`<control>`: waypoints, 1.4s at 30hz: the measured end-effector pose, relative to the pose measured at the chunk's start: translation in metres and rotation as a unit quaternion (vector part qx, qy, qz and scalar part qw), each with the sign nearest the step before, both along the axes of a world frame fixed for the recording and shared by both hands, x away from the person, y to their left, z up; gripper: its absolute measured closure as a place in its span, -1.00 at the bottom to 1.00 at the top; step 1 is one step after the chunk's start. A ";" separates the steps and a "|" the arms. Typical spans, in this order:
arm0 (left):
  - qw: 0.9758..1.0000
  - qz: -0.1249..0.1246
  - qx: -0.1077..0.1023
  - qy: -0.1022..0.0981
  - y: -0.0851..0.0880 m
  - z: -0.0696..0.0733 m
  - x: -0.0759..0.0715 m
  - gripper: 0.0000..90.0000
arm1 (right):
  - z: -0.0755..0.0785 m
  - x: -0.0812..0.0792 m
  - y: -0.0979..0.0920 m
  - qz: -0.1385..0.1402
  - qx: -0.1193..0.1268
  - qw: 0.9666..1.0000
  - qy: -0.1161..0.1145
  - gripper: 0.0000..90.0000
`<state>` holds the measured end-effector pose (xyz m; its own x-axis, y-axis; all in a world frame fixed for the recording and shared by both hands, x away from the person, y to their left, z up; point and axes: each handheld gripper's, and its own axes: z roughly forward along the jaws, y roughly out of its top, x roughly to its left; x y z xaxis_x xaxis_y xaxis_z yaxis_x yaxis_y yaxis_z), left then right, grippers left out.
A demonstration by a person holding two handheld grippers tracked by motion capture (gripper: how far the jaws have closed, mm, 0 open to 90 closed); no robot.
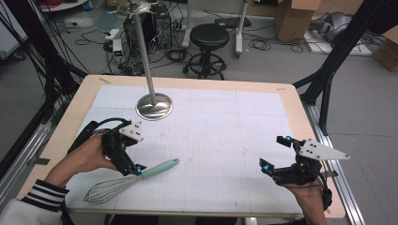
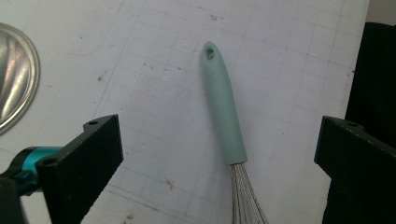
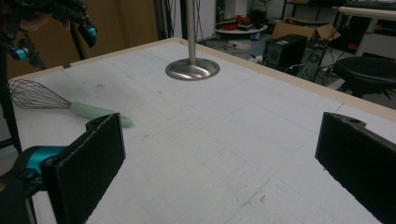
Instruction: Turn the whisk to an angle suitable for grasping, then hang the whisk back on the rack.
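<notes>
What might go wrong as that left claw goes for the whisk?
The left claw is open, its jaws standing wide on either side of the whisk. The smooth, rounded mint handle may roll or slip out as they close. Closing lower down would catch the thin wires and might bend them. A swing afterwards might knock the metal stand nearby.

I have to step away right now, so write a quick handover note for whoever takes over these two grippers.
Left hand-held gripper: open, jaws straddling the mint-green handled wire whisk, not yet closed on it.
Right hand-held gripper: open, holding nothing, over the white gridded mat near the table's right side.
Whisk lies flat on the mat; the steel pole stand with a round base is farther back.
Done: approach. Left: likely grasp and lift the whisk.
</notes>
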<state>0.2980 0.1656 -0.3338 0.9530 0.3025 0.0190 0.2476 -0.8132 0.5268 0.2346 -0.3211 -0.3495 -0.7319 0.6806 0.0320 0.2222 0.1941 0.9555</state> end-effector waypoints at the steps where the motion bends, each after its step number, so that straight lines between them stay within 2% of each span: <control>1: 1.000 -0.003 0.004 -0.001 -0.001 -0.001 0.001 -0.96 | 0.000 0.000 0.000 0.000 0.000 1.000 0.000 -0.99; 6: 1.000 0.002 0.013 0.009 -0.009 -0.013 0.002 -0.96 | 0.000 0.000 0.000 0.000 0.000 1.000 0.000 -0.99; 10: 1.000 0.007 0.009 0.015 -0.010 -0.022 0.002 -0.96 | 0.000 0.000 0.000 0.001 0.001 1.000 0.002 -0.99; 14: 0.999 0.001 0.031 0.022 -0.013 -0.031 0.002 -0.96 | 0.000 0.000 0.000 0.001 -0.001 1.000 0.000 -0.99; 21: 0.999 -0.008 0.040 0.028 -0.020 -0.037 0.002 -0.96 | 0.001 0.000 -0.001 0.000 0.000 1.000 0.001 -0.99; 24: 0.999 -0.006 0.038 0.033 -0.022 -0.040 0.003 -0.96 | 0.001 0.000 0.000 0.003 0.000 1.000 0.000 -0.99; 27: 0.998 -0.005 0.047 0.033 -0.024 -0.042 0.004 -0.96 | 0.002 -0.001 -0.001 0.001 0.001 1.000 -0.001 -0.99; 37: 0.998 -0.005 0.051 0.034 -0.026 -0.045 0.003 -0.96 | 0.002 -0.001 -0.001 0.001 0.002 1.000 -0.001 -0.99; 42: 0.997 -0.004 0.060 0.039 -0.028 -0.051 0.003 -0.96 | 0.002 0.000 -0.001 0.003 0.001 1.000 -0.003 -0.99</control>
